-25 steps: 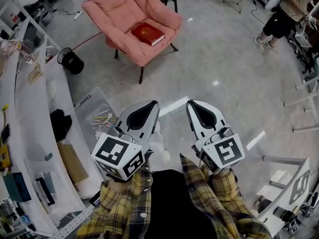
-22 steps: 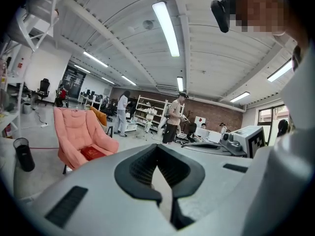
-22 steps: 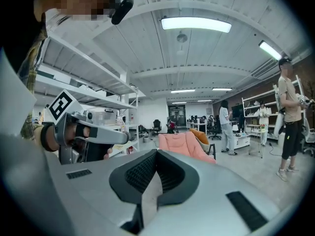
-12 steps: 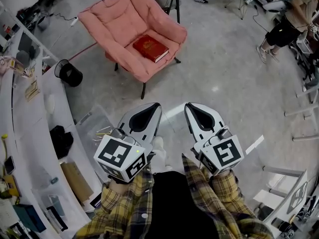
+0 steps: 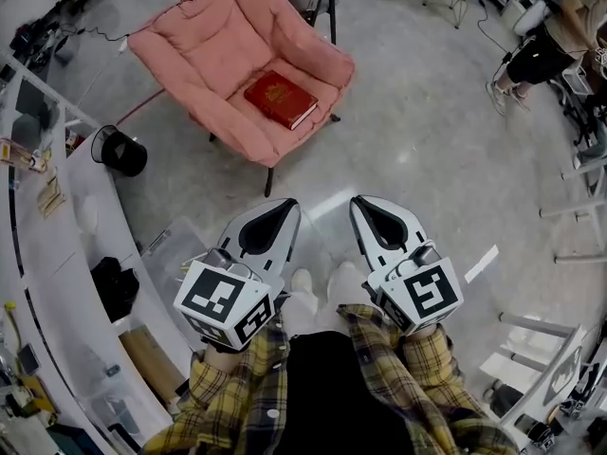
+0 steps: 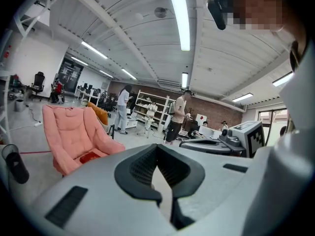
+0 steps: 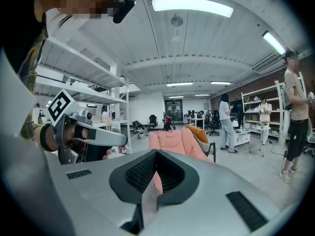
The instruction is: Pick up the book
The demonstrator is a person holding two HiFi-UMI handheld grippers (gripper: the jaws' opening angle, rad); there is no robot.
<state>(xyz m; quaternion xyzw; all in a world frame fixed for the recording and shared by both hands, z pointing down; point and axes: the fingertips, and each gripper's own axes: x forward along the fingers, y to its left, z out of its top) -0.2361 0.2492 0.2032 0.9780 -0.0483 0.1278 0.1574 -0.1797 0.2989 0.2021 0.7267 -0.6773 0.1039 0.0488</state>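
Head view: left gripper and right gripper, which I held fully closed and empty for the approach, pointed toward 12 o'clock, where the book lay on the pink armchair, well apart.

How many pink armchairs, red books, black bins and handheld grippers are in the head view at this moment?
Pink armchair: 1
Red book, lying on the armchair's seat: 1
Black bin, on the floor beside the armchair: 1
Handheld grippers, the left gripper and the right gripper: 2
Total: 5
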